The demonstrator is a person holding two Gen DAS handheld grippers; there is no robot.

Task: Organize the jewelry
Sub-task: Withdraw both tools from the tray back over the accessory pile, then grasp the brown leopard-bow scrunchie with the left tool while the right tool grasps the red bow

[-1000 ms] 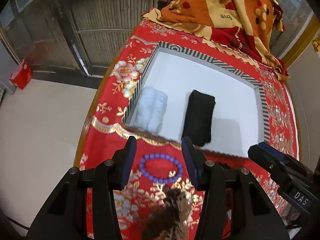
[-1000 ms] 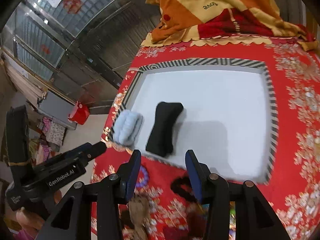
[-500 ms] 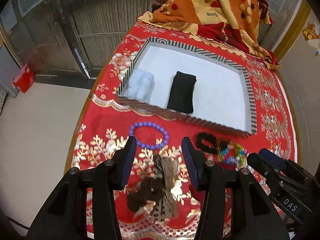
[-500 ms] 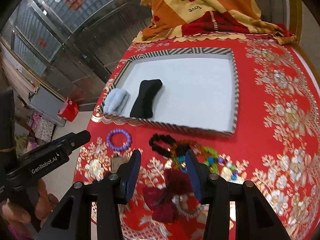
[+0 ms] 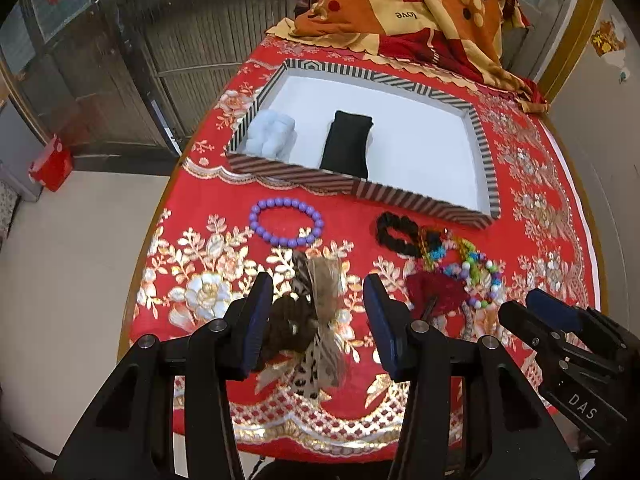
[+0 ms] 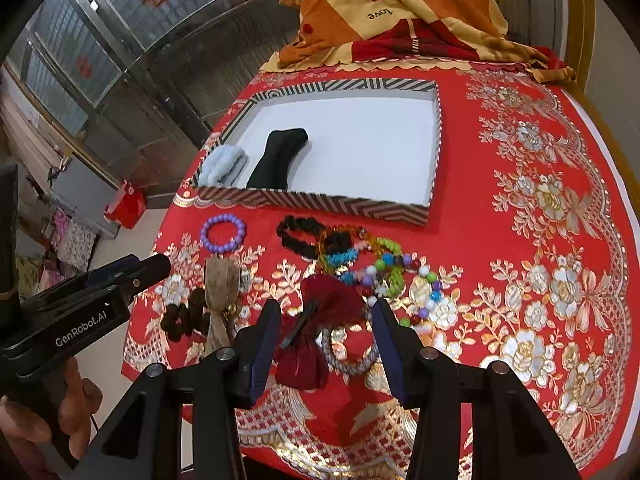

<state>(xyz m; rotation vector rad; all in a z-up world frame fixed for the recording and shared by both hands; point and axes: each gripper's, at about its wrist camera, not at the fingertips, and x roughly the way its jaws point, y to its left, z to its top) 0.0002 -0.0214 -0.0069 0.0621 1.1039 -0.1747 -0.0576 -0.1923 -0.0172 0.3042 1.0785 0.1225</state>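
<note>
A striped tray [image 5: 486, 160] [image 6: 320, 201] with a white floor holds a pale blue cushion [image 5: 271, 136] [image 6: 223, 166] and a black cushion [image 5: 347, 145] [image 6: 278, 159]. In front of it lie a purple bead bracelet [image 5: 285, 221] [image 6: 223, 233], a black bracelet [image 5: 396, 234] [image 6: 306, 236], mixed coloured beads [image 5: 472, 268] [image 6: 384, 268], a brown scrunchie with a leopard bow [image 5: 316, 312] [image 6: 218, 300], and a dark red bow [image 5: 438, 292] [image 6: 320, 320]. My left gripper [image 5: 318, 320] hangs open above the brown scrunchie. My right gripper [image 6: 325, 336] hangs open above the red bow and a corded ring [image 6: 348, 352].
The round table wears a red and gold flowered cloth [image 5: 200, 208] [image 6: 520, 200], its front edge just below the grippers. An orange and red blanket [image 5: 408, 4] [image 6: 392, 8] is heaped at the far side. A red box [image 5: 50, 164] stands on the floor to the left.
Both grippers have drawn back from the tray toward the table's front edge. The bracelets, beads and bows have come fully into view. Neither gripper's jaws changed visibly.
</note>
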